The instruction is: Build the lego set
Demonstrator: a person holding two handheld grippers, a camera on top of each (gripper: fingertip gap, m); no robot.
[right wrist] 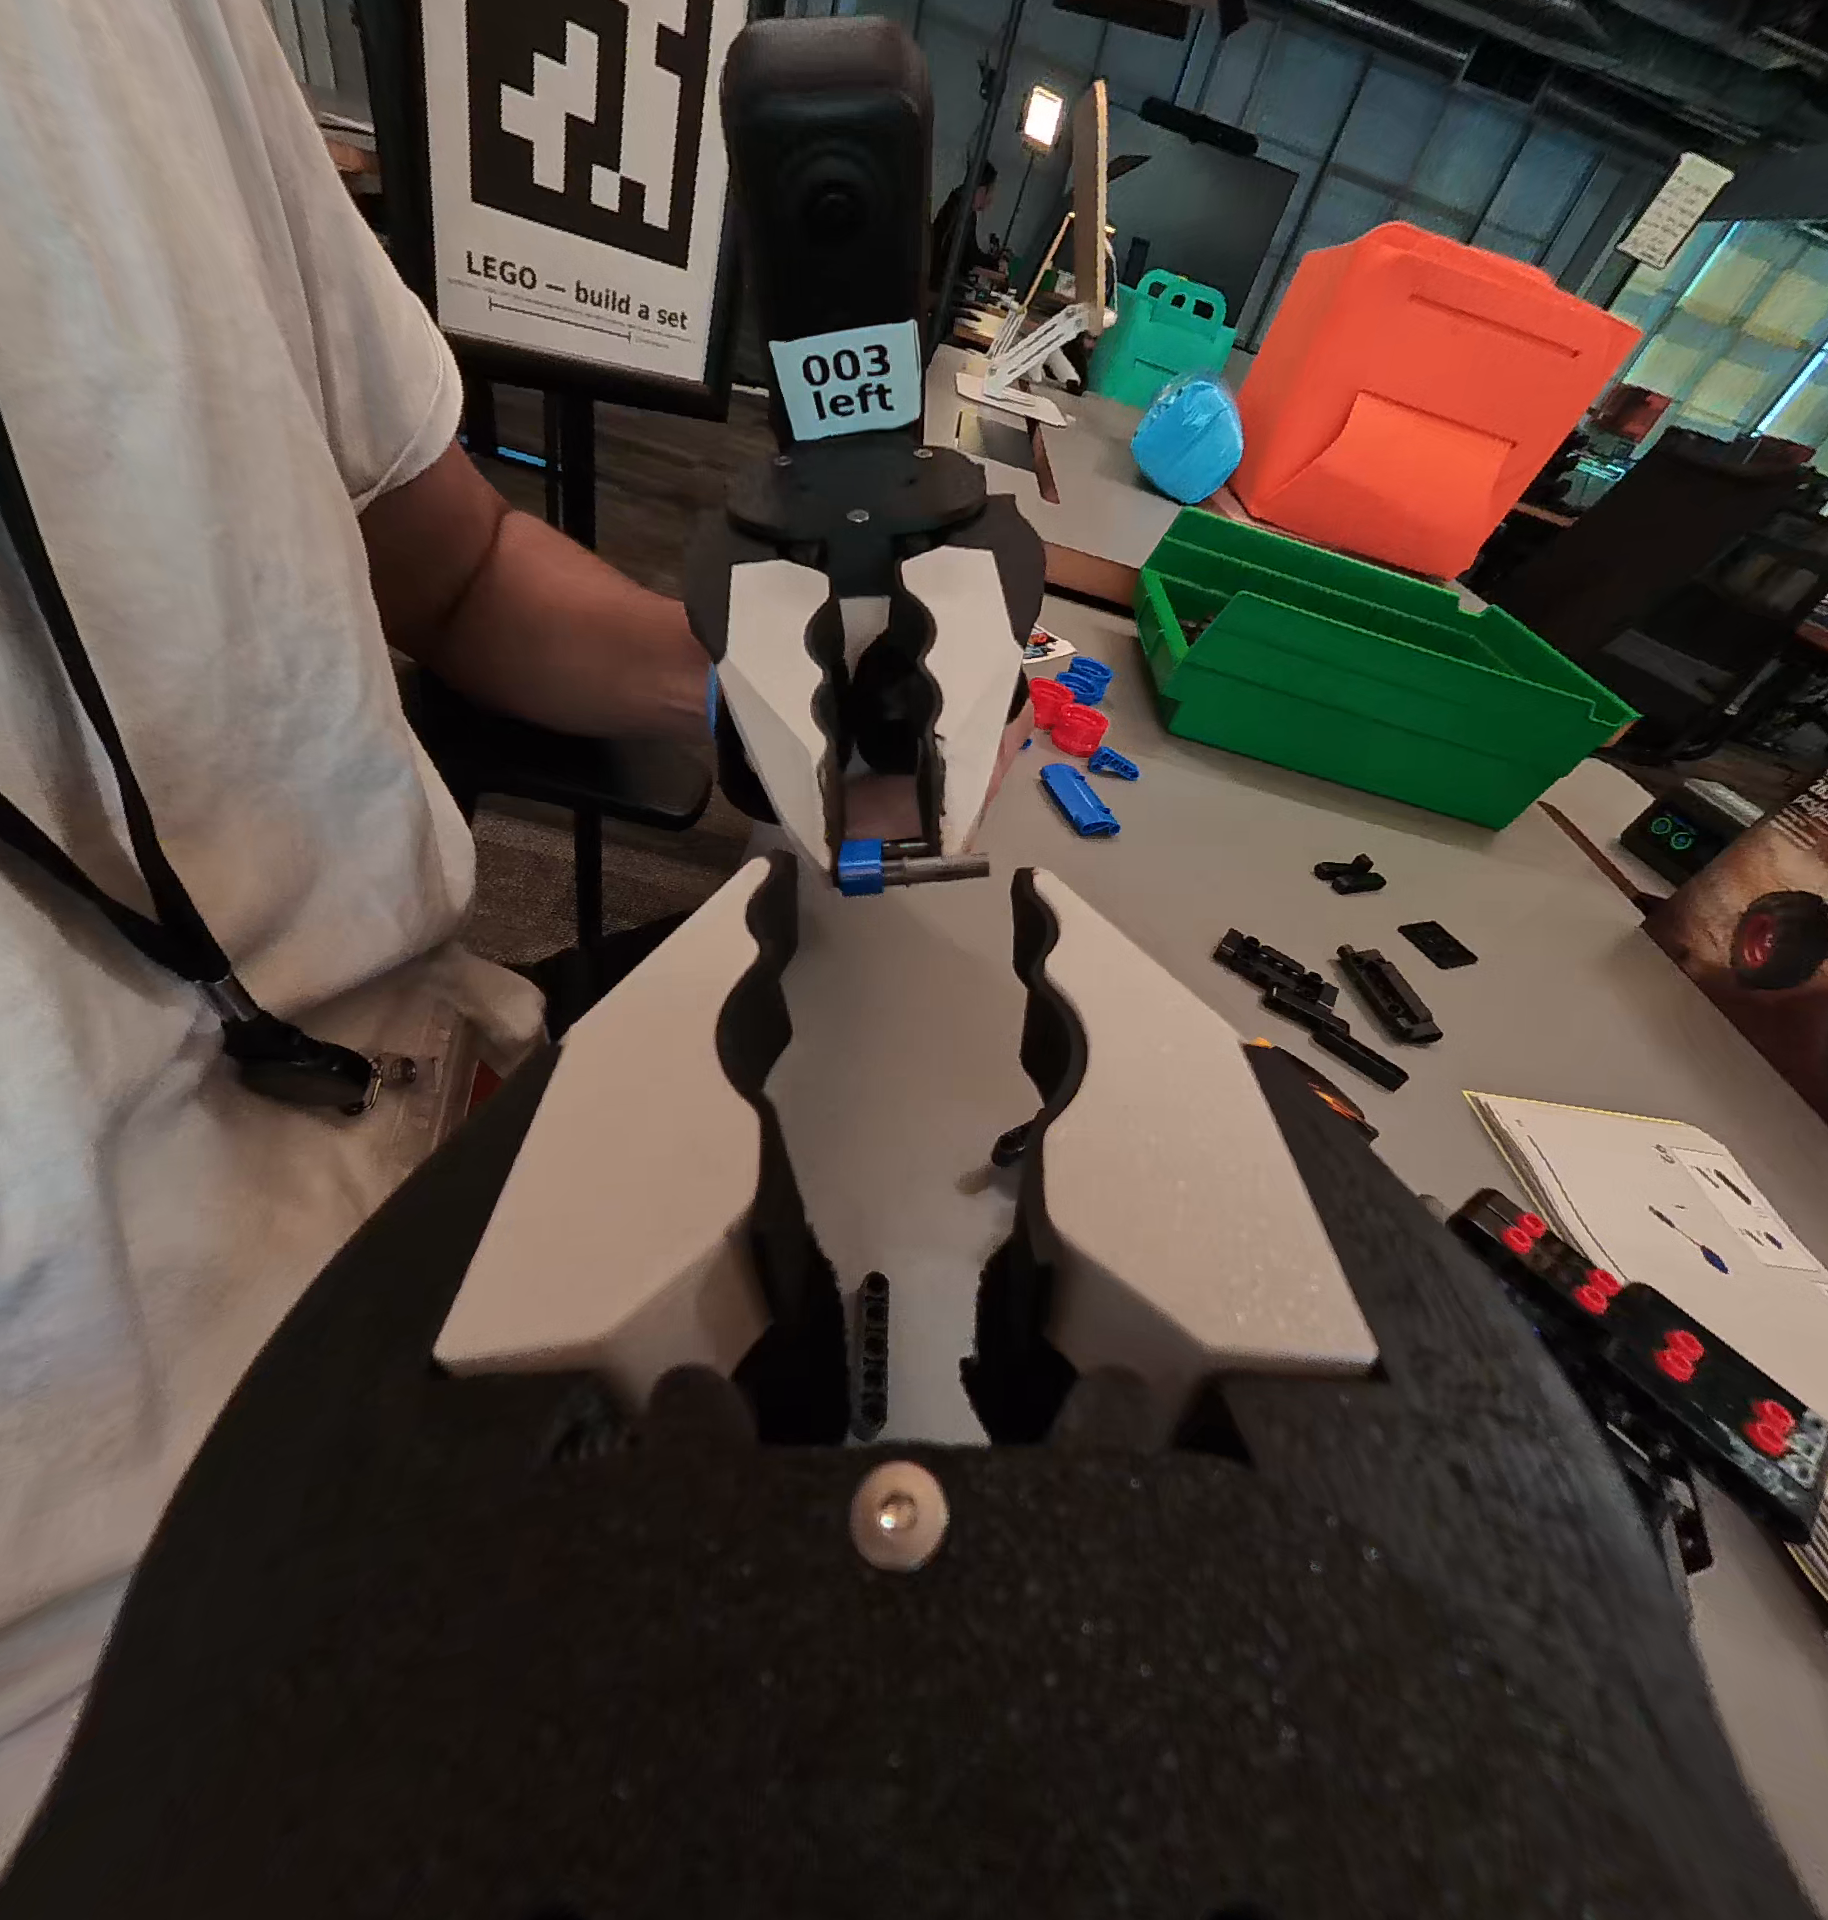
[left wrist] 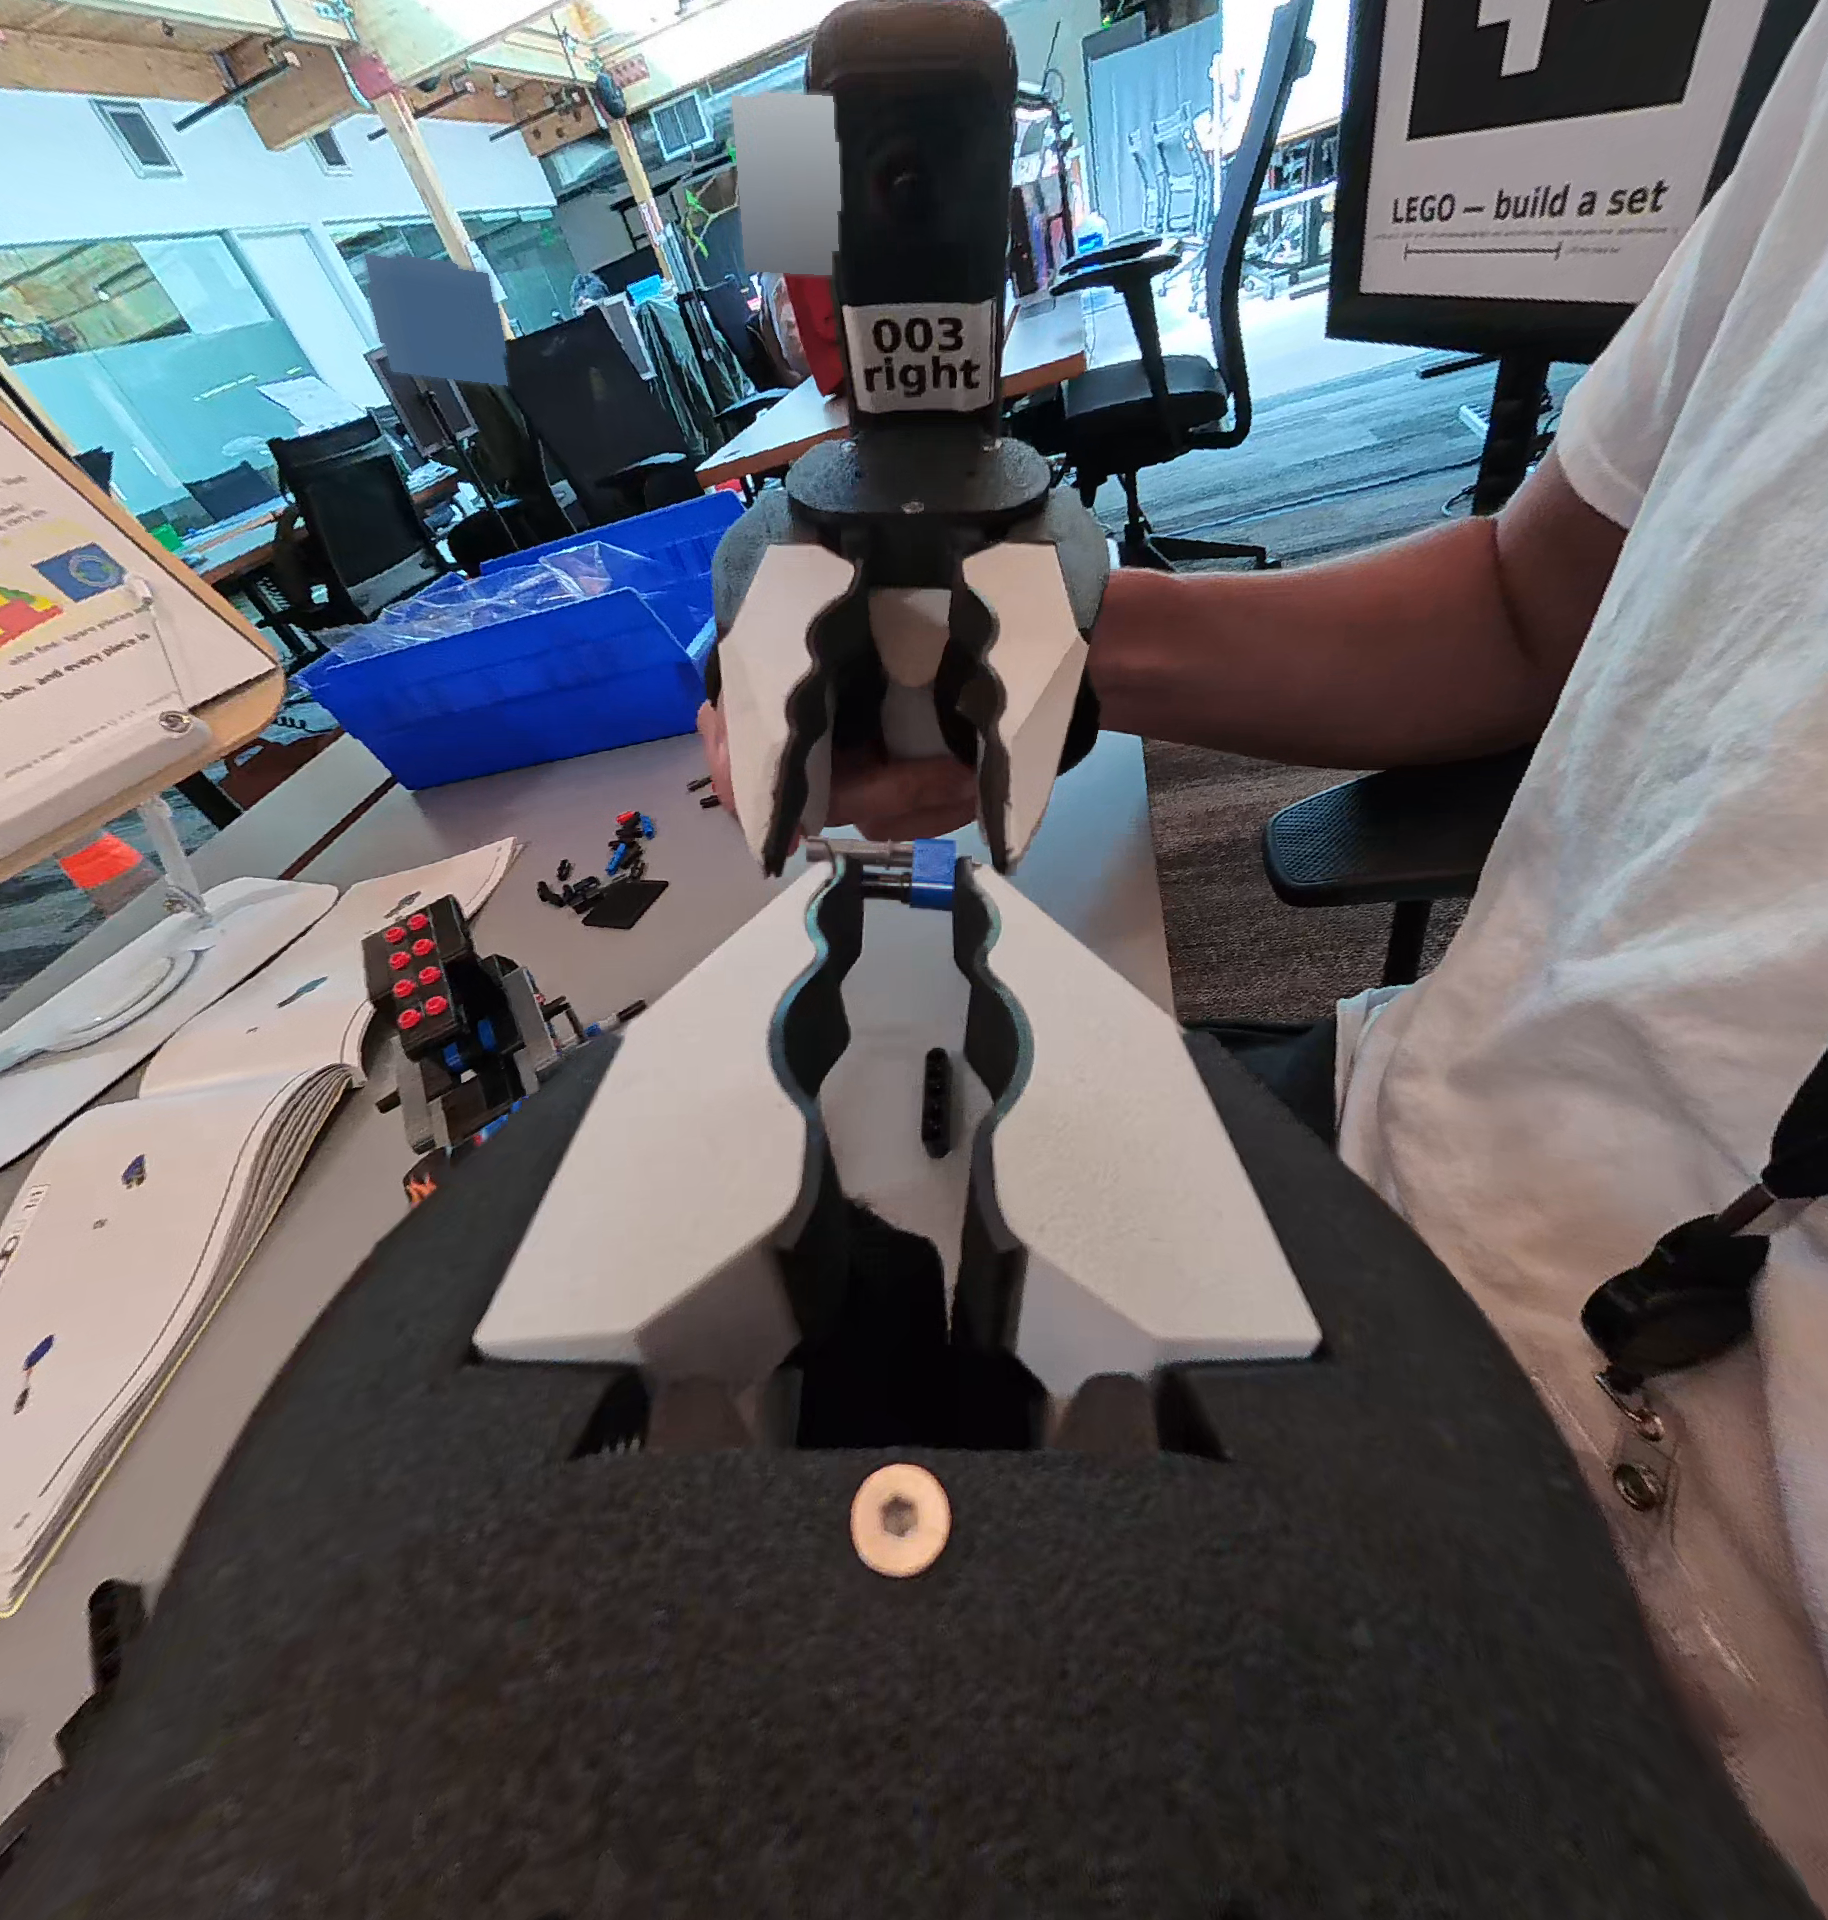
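Note:
My left gripper (left wrist: 899,878) is shut on a small blue connector (left wrist: 934,873) with a grey axle (left wrist: 868,854) through it, held in the air above the grey table (left wrist: 536,810). The right wrist view shows that gripper (right wrist: 894,847) head-on, with the blue connector (right wrist: 860,868) and the axle (right wrist: 941,868) across its tips. My right gripper (right wrist: 902,883) is open and empty, its tips on either side of the piece; it faces me in the left wrist view (left wrist: 889,860). A part-built black model with red studs (left wrist: 442,997) stands by the open instruction booklet (left wrist: 162,1195).
A black beam (left wrist: 936,1101) lies on the table under the grippers. Loose black pieces (right wrist: 1315,997), red and blue wheel hubs (right wrist: 1071,717) and a green bin (right wrist: 1357,675) lie to the right. A blue bin (left wrist: 515,665) stands at the far left. A person in a white shirt sits close. Less than 4 cm separates the two grippers' tips.

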